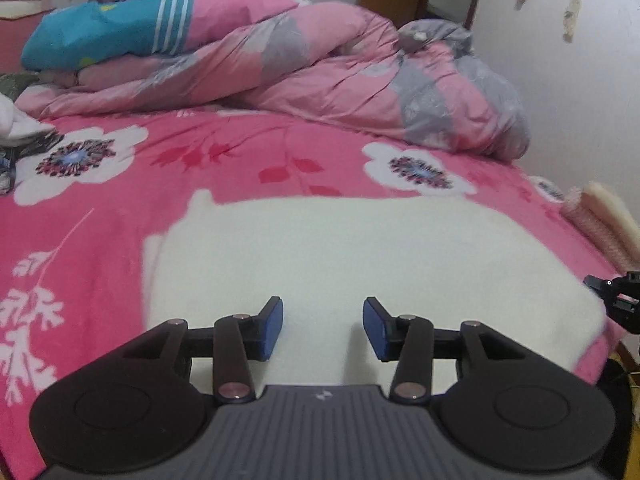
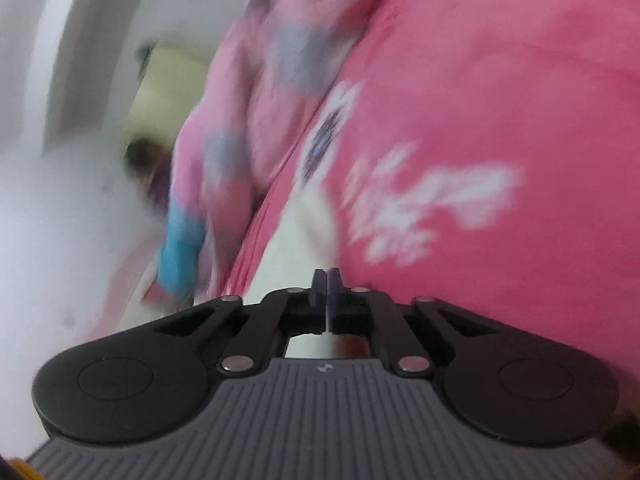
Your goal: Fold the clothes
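Observation:
A white garment (image 1: 360,264) lies spread flat on the pink flowered bed sheet (image 1: 224,160). My left gripper (image 1: 323,328) hovers over its near edge, open, with nothing between the blue pads (image 1: 272,332). My right gripper (image 1: 612,296) shows at the far right of the left wrist view, beside the garment's right corner. In the blurred right wrist view, which is rolled on its side, the right gripper (image 2: 327,280) is shut. White cloth (image 2: 296,240) lies just beyond its tips, and I cannot tell whether any is pinched.
A bunched pink and grey duvet (image 1: 320,64) and a blue striped pillow (image 1: 100,36) fill the back of the bed. A rolled pink and cream cloth (image 1: 600,216) lies at the right edge. Clothes (image 1: 16,128) sit at the left edge. White wall stands behind.

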